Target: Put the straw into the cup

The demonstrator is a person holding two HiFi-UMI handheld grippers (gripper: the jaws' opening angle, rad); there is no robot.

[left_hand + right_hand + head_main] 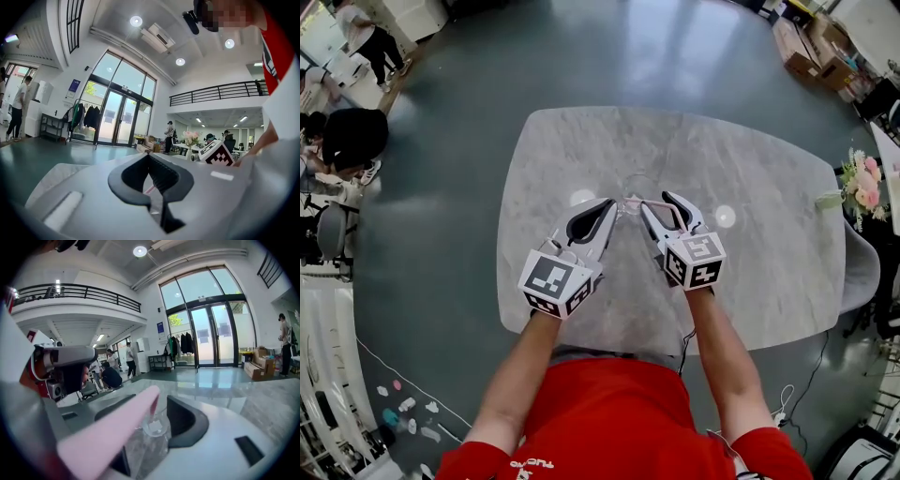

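**Straw at the mouth of the cup.** I had the long pale-pink plastic straw (pixel 117 427) carried between both tools over the grey-veined marble bench (pixel 769 253). The left tool (pixel 614 203) had its jaws together, and a thin line of pink showed in the slit between its dark pads, so I took it to be gripping the straw's near end. The right tool (pixel 657 201) stood with its jaws wide apart. The straw ran up the gap between them, but neither pad pressed on it.

The small clear plastic cup (pixel 639 181) stood upright on the bench just ahead of both tools' tips. Seen from the right tool, the straw's far end dipped toward a clear round rim directly in front of its jaws. I could not tell whether the end had gone inside.

By my reading, the insertion step was under way and the straw was not yet left in the cup. The next move called for the left tool to tip the straw steeper and slide it down through the rim before letting go. The right tool needed to keep off the light cup, which looked easy to knock over.

Nothing else lay on the bench near the tools. A vase of pink flowers (pixel 862 186) stood well off to the right of the right tool, cardboard boxes (pixel 806 52) sat far beyond it, and a crouching person in black (pixel 352 139) was far to the left of the left tool.
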